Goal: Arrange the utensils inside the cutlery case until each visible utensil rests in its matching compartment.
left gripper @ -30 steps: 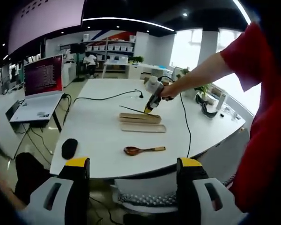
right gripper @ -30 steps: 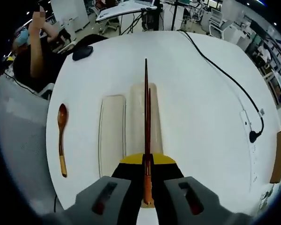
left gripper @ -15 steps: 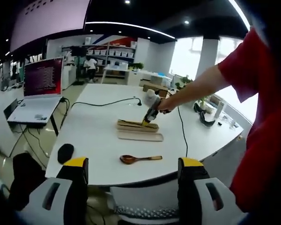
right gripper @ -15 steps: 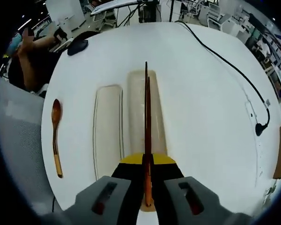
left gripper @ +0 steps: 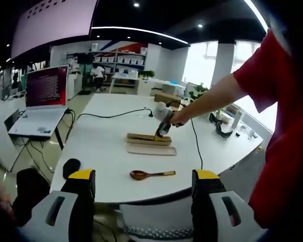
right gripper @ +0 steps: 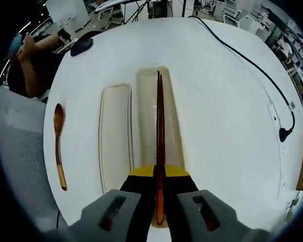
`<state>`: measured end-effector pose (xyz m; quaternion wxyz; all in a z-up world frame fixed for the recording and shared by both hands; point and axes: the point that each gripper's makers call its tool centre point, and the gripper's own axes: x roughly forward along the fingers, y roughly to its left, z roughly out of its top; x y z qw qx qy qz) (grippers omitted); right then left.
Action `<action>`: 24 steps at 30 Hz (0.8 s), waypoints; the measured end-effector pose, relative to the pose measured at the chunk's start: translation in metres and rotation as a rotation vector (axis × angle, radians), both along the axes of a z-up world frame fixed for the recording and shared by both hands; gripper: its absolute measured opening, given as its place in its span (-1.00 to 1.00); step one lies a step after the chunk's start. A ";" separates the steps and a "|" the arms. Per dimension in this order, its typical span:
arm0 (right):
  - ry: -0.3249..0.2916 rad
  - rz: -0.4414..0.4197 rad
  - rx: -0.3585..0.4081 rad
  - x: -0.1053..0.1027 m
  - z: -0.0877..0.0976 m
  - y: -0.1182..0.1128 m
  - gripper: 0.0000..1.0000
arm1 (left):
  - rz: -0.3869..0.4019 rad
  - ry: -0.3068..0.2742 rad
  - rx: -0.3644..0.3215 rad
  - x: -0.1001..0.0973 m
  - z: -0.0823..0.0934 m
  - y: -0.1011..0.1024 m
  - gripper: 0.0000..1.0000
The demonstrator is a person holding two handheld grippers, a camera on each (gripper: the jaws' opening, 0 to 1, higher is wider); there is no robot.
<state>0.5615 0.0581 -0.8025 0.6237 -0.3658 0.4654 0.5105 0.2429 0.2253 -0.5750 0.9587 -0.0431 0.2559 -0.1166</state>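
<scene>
White tabletop (right gripper: 217,101): right gripper (right gripper: 159,189) jaws pinch chopsticks (right gripper: 160,126) over the case (right gripper: 146,101); left gripper (left gripper: 141,189) jaws spread; spoon (right gripper: 58,143) aside.

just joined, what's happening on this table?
A person is sorting utensils into a cutlery case on a white table. The right gripper is shut on a pair of dark chopsticks, held lengthwise over one of the case's two long pieces. The other piece lies empty beside it. A wooden spoon lies on the table, outside the case. The left gripper is open, held back from the table edge.
</scene>
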 end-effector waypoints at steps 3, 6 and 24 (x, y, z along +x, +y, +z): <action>-0.010 -0.001 -0.001 0.001 0.000 0.000 -0.99 | 0.001 0.005 0.004 -0.002 -0.001 0.000 0.60; -0.015 0.000 -0.015 0.000 0.000 -0.002 -0.99 | 0.001 0.015 0.011 -0.004 -0.003 0.001 0.59; -0.057 -0.061 0.025 0.006 0.026 -0.007 -0.95 | -0.032 0.001 0.031 -0.001 0.003 -0.010 0.57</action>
